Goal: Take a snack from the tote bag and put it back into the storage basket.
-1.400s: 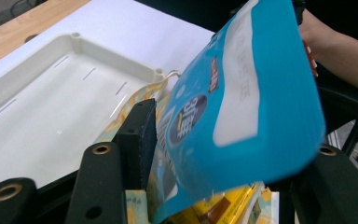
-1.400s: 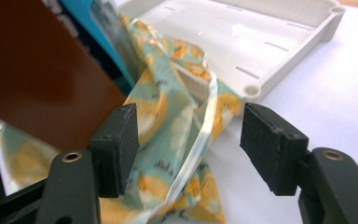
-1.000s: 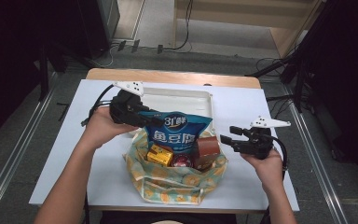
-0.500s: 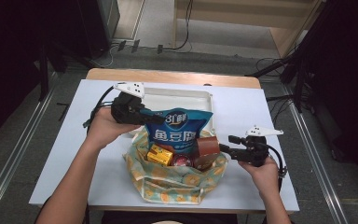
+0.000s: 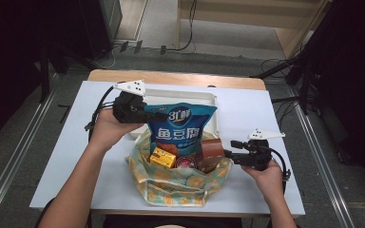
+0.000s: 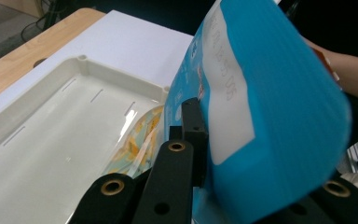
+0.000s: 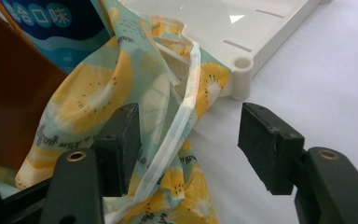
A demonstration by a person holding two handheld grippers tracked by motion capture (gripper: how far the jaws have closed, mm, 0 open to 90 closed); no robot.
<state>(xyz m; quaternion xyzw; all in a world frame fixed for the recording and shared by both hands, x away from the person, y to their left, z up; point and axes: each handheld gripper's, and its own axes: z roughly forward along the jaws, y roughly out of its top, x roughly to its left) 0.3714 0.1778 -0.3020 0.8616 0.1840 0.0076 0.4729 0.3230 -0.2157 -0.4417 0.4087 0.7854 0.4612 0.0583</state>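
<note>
So we clamp the left gripper [image 5: 156, 115] on the blue snack bag [image 5: 180, 130] standing in the fruit-print tote [image 5: 171, 183] to lift it toward the white tray [image 5: 209, 97], right gripper [image 5: 230, 154] gaping at the tote's rim to steady it.

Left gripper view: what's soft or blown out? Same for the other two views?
Left gripper view: blue snack bag is close and blurred, with sheen streaks on the white tray. Right gripper view: jaws sharp, glare patch on the tray floor, fruit-print bag slightly soft. High view: table evenly lit, surroundings dark, overall soft.
</note>
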